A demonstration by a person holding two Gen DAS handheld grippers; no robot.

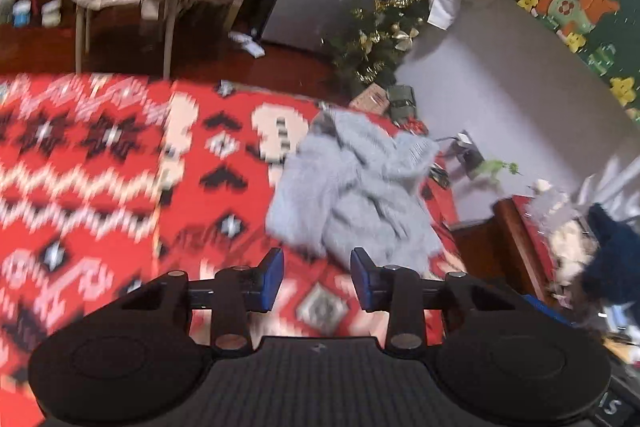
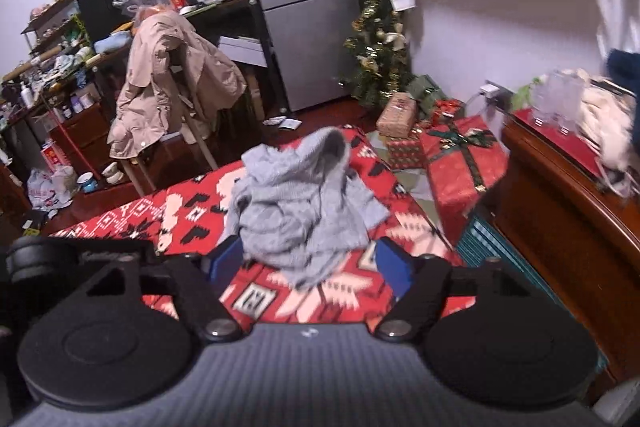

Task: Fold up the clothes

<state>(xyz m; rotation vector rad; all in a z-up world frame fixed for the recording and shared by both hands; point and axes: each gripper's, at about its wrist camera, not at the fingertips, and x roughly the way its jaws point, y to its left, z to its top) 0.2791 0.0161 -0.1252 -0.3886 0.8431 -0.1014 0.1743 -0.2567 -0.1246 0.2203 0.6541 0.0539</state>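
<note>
Grey sweater [image 2: 304,203] lies in a crumpled heap on the red patterned cloth [image 2: 192,215], toward its right edge, not folded; one part stands up like a hood or sleeve at the far side. In the left wrist view it sits right of centre [image 1: 352,183], just past the fingers.

Left gripper [image 1: 317,279]: released, jaws parted, nothing between them, short of the heap's near edge. Right gripper [image 2: 310,259]: jaws wide apart, the heap's near hem hanging between the pads, not pinched as far as I can tell. The left view is motion-blurred, so exact clearance there is unclear.

Risks from here:
- Knit is thick and bunched; a pinch into the heap could take several layers and lift the lot as a lump instead of spreading it.
- Sweater is near the cloth's right edge, gift boxes [image 2: 460,163] just beyond; a pull to the right could drag it off.
- A low grab could catch the cloth with the knit and ruck it.
- No hem or shoulder clearly shows, so a wrong-corner grab is likely.
</note>
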